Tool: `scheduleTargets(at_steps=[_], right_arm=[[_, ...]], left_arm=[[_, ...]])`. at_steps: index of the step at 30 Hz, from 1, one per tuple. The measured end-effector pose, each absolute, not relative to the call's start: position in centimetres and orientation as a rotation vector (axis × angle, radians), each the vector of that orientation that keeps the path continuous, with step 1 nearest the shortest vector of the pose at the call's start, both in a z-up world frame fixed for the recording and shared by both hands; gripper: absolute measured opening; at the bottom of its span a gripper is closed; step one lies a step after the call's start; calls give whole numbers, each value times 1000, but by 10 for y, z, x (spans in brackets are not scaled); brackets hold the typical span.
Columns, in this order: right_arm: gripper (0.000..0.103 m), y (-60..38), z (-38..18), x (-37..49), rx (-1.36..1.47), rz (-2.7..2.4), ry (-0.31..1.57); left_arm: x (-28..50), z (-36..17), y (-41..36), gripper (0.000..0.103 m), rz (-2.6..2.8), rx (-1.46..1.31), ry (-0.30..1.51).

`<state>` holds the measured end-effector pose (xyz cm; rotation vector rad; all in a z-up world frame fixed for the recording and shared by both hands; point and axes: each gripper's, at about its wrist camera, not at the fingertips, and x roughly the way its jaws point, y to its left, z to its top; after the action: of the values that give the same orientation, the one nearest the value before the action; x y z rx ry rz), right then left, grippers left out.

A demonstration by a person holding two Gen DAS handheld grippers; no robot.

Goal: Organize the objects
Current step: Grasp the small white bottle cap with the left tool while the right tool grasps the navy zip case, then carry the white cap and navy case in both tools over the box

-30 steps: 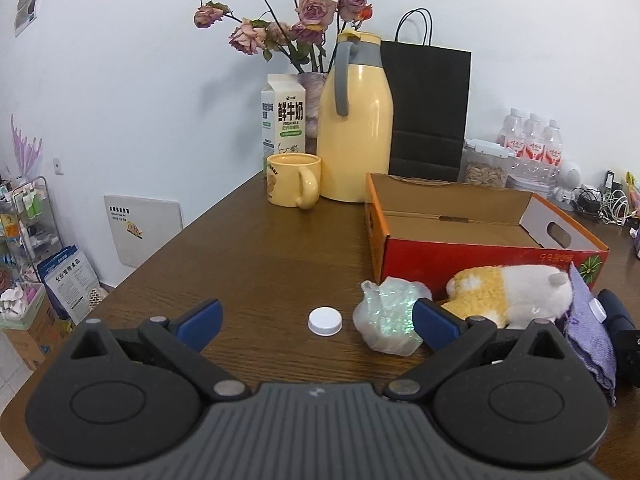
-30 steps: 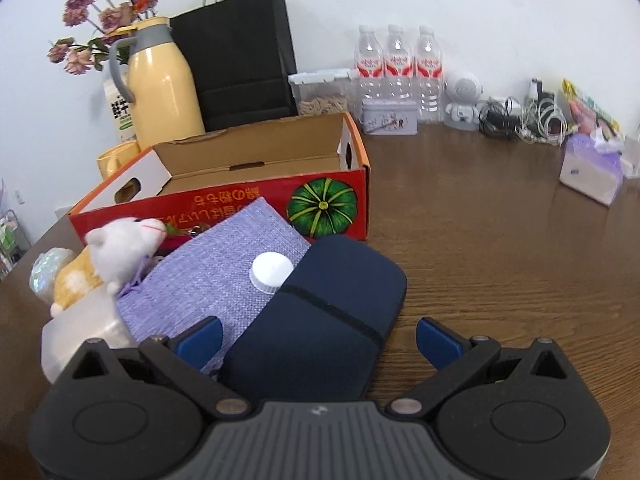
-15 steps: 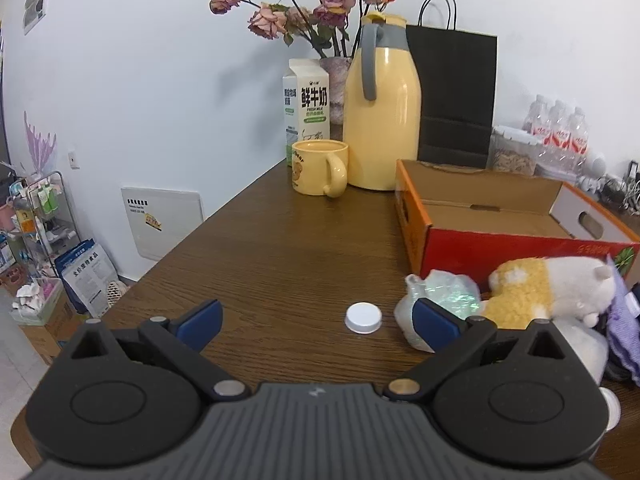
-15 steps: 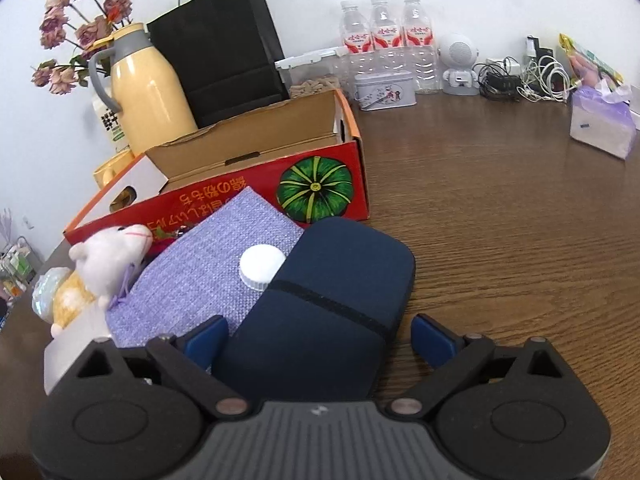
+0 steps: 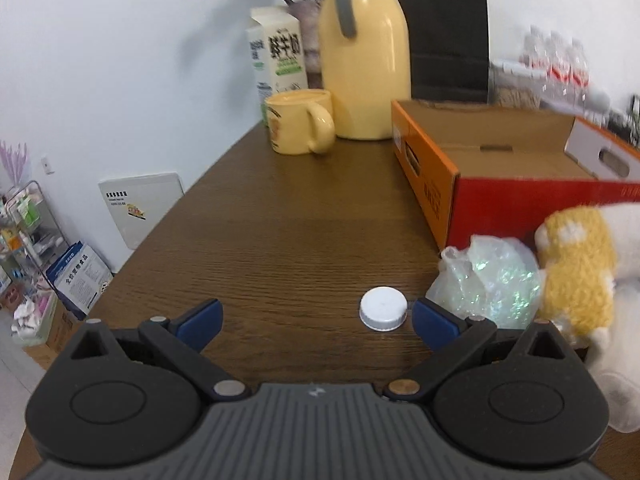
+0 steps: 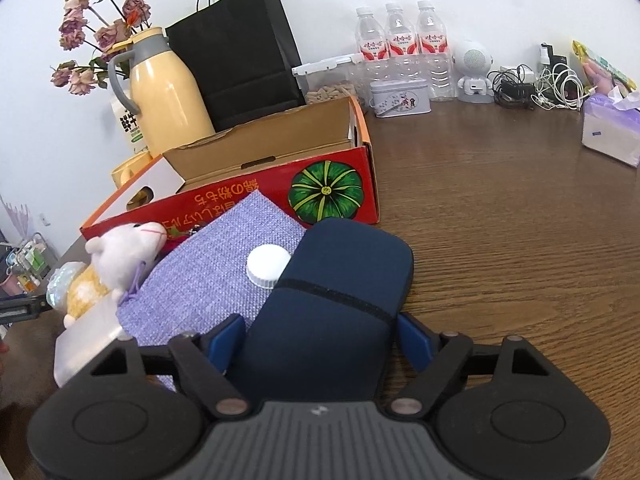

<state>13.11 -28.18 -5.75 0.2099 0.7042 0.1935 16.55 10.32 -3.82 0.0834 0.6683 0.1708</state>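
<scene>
A: Start at the left gripper (image 5: 316, 320). How do the jaws stand?

B: Wide apart, holding nothing. A white bottle cap (image 5: 383, 314) lies flat on the brown table (image 5: 280, 220) between the blue fingertips (image 5: 430, 323), just inside the right-hand one; whether it touches I cannot tell.

A: And beyond that tip?

B: A crumpled clear plastic bag (image 5: 486, 280) with a shimmer to it, just beside the cap, and pressed against the bag a yellow-and-white plush toy (image 5: 576, 264). Behind both stands the open red-and-orange cardboard box (image 5: 452, 184).

A: Further back?

B: A yellow mug (image 5: 302, 122), a tall yellow thermos (image 5: 364, 64), a milk carton (image 5: 278, 56) and a black paper bag (image 5: 440, 28), all by the wall.

A: Now the right gripper (image 6: 320, 340).

B: Its jaws are drawn in around a dark navy pouch (image 6: 340, 300), one blue tip on each side. The pads look to be touching the fabric, but a firm grip I cannot tell.

A: What surrounds the pouch?

B: On its left a purple woven cloth (image 6: 212, 276) with a second white cap (image 6: 267, 265) resting on it, touching the pouch's edge. The plush toy (image 6: 116, 260) lies beyond the cloth, and the box (image 6: 280, 184) behind.

A: And the far side?

B: Three water bottles (image 6: 396, 40), a small tin (image 6: 400, 98), a tangle of cables (image 6: 532, 84) and a tissue pack (image 6: 610, 128).
</scene>
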Motion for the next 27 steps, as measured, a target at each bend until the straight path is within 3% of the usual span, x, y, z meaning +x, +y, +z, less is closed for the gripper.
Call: scheduleTargets(at_steps=[1, 4, 8, 16, 27], right_arm=[[81, -282, -58, 131, 208, 195, 704], [81, -283, -58, 131, 205, 197, 704], [81, -282, -58, 131, 202, 199, 703], [68, -287, -54, 126, 211, 196, 689], [65, -293, -43, 116, 207, 180, 632]], left_arm=[[169, -41, 103, 101, 169, 89, 673], [175, -46, 104, 85, 129, 65, 684], [175, -47, 110, 29, 13, -11, 679], [160, -41, 109, 28, 43, -34, 621], [142, -10, 110, 28, 94, -91, 526]])
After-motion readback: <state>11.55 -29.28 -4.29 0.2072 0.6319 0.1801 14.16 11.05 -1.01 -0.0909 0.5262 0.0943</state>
